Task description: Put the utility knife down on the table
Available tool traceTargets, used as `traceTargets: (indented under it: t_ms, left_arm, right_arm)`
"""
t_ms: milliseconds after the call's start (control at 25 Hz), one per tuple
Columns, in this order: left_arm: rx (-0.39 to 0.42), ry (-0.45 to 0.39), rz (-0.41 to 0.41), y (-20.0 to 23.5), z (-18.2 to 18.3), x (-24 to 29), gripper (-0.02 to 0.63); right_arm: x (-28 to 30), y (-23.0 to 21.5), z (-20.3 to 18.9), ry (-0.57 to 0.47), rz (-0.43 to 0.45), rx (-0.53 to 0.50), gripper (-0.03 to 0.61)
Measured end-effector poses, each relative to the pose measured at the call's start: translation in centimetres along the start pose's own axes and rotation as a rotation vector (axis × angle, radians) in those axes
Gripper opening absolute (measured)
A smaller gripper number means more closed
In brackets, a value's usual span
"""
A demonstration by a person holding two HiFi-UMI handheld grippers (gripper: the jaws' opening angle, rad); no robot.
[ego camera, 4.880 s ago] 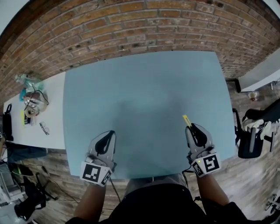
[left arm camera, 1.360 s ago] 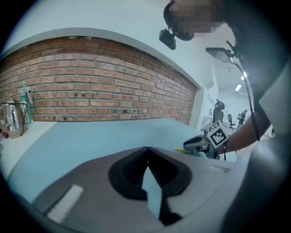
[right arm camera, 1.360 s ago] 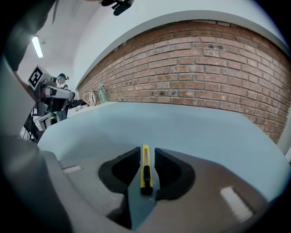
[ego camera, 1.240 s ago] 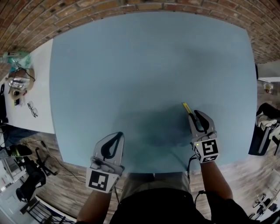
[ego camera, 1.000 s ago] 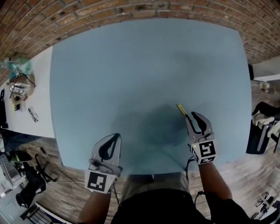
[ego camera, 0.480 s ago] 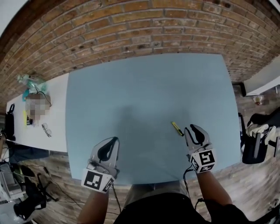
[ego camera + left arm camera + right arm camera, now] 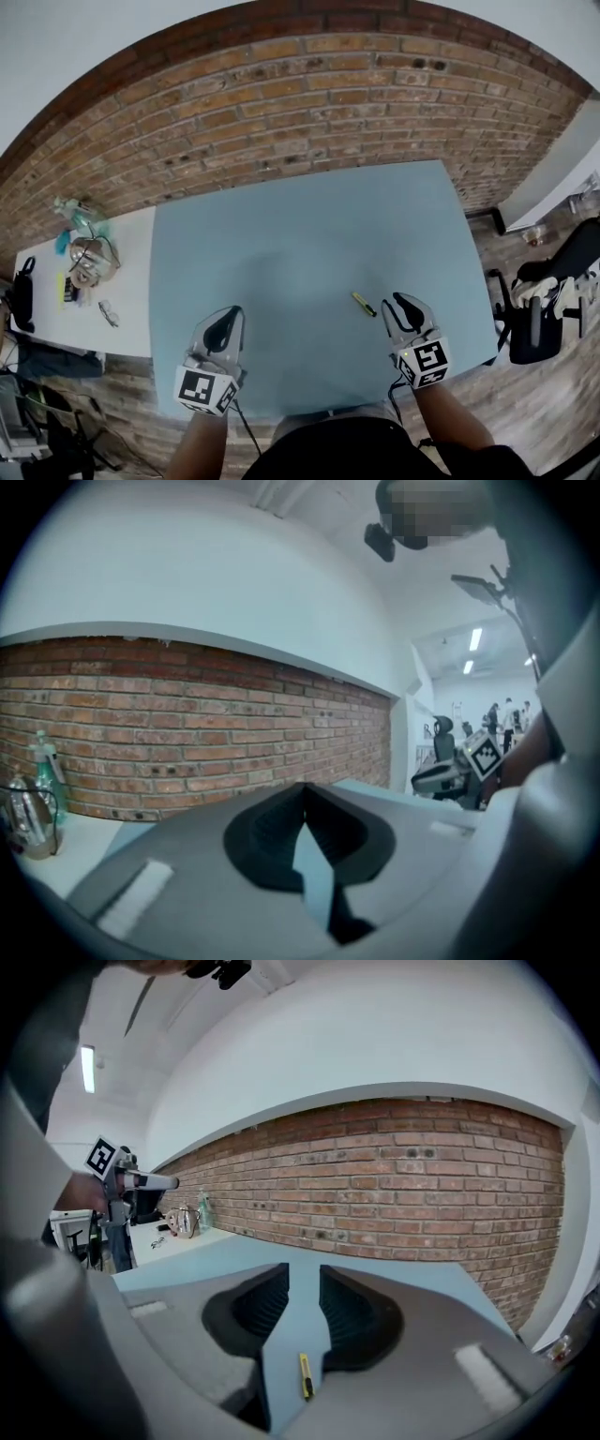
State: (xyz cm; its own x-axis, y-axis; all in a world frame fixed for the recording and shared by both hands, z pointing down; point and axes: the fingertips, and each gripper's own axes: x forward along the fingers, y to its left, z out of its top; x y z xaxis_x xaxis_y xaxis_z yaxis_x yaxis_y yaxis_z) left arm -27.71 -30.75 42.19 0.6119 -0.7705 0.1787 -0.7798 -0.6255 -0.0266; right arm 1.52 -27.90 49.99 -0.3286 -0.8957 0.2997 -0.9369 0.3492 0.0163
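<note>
I am holding my right gripper (image 7: 401, 302) with its fingers (image 7: 349, 1318) parted and empty; the utility knife (image 7: 364, 304) is lying on the table (image 7: 309, 225) just beside their tips; dipping forward risks nudging it; my left gripper (image 7: 226, 322) is pinching nothing.

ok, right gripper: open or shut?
Open. The right gripper has its jaws apart with bare table between them; the utility knife lies flat on the table, touching neither jaw.

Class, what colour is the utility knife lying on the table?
The utility knife is yellow; clearest in the right gripper view.
</note>
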Motion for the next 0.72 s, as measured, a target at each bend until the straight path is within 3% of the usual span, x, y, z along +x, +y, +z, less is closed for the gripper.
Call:
traceTargets:
  t_ms: [360,720]
  left_arm:
    - [0.012,-0.09,0.003,-0.2,3.3,0.7,0.004]
    - [-0.011,-0.116,-0.044,-2.7,3.9,-0.6,0.005]
  right_arm:
    - [-2.2,1.0,4.4,-0.083,0.016,0.003,0.109]
    - [-3.9,1.2,8.4,-0.186,0.021,-0.019,0.107]
